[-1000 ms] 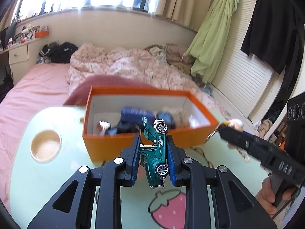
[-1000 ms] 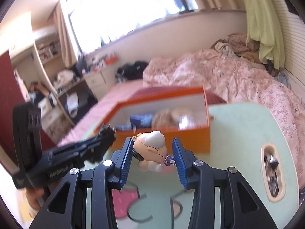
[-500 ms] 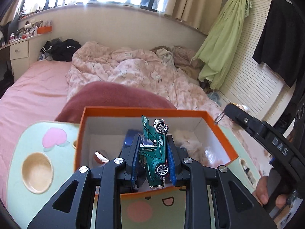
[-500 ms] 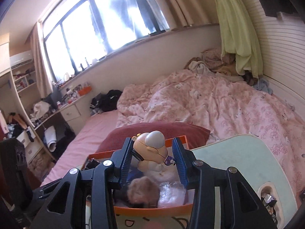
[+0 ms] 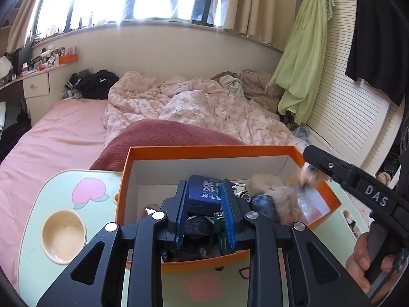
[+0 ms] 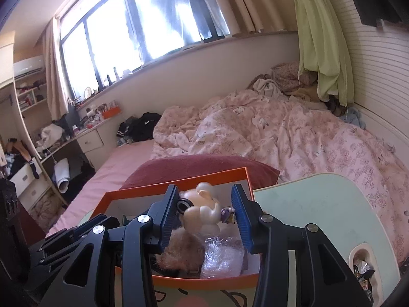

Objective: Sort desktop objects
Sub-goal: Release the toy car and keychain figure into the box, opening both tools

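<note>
1. At the far left, the pale green bench is showing a round cup hollow and a pink peach print.
2. Just right of that hollow, the orange box is sitting on the bench, with a dark red pillow lying on the bed behind it.
3. The left tongs are reaching down into the box with the pads spread. They have just been opening, and nothing is being pressed between them.
4. The green car is lying low in the box, just inside the right pad. Most of it is hidden, so I cannot tell whether it is touching that pad.
5. A blue case with white lettering is showing through the gap, farther back in the box.
6. To the right of it, a tan fur ball is resting in the box.
7. The right tongs are hanging over the right end of the box, gripped by a hand.
8. They are pinching a pale doll, which is tilting back above the fur ball and some clear plastic wrap.
9. At the far right, a slot in the bench is holding crumpled foil.
</note>
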The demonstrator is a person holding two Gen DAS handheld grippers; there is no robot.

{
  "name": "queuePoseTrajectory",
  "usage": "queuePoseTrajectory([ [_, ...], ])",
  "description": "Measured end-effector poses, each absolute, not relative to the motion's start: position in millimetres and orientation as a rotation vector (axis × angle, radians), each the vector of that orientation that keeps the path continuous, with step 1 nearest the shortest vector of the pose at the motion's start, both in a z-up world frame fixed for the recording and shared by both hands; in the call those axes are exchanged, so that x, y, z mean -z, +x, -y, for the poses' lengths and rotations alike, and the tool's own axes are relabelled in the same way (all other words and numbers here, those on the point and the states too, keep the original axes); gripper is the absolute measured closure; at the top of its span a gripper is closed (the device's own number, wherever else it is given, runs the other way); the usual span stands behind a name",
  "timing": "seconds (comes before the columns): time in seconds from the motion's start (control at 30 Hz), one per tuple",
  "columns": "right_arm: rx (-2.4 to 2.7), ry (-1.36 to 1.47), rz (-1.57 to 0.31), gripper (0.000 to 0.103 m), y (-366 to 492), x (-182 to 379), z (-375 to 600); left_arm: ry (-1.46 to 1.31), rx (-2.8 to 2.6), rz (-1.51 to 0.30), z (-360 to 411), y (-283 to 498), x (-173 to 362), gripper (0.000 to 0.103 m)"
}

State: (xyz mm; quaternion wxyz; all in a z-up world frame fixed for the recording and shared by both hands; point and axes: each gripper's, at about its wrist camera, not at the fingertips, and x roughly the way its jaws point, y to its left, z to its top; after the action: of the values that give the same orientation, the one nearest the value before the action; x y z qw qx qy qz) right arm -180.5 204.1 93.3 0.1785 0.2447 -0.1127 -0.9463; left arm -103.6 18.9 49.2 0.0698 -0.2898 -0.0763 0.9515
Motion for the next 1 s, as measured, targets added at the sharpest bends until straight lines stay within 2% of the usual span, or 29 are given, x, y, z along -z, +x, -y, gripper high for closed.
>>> queuePoseTrajectory([
  [0.03, 2.669, 0.694, 0.333, 0.058, -182, -92, -206, -0.888, -2.858, 0.262, -15, -106, -48, 0.065],
  [0.1, 2.661, 0.691, 0.356, 0.038, -182, -91, -208, -0.879, -2.846, 0.314, -8, -105, -48, 0.042],
  [0.17, 2.676, 0.669, 0.36, 0.025, -179, -91, -209, -0.84, -2.852, 0.351, -4, -102, -49, 0.03],
  [0.2, 2.686, 0.655, 0.359, 0.022, -178, -92, -209, -0.821, -2.863, 0.364, -2, -101, -50, 0.027],
  [0.37, 2.697, 0.588, 0.372, 0.018, -172, -100, -212, -0.81, -2.861, 0.412, 4, -100, -48, 0.024],
  [0.63, 2.726, 0.557, 0.364, 0.018, -167, -103, -215, -0.779, -2.881, 0.438, 8, -95, -53, 0.024],
  [0.77, 2.755, 0.544, 0.345, 0.014, -158, -104, -218, -0.837, -2.828, 0.441, 6, -93, -53, 0.023],
  [1.0, 2.762, 0.562, 0.361, 0.014, -135, -105, -224, -0.872, -2.768, 0.444, 5, -62, -58, 0.024],
])
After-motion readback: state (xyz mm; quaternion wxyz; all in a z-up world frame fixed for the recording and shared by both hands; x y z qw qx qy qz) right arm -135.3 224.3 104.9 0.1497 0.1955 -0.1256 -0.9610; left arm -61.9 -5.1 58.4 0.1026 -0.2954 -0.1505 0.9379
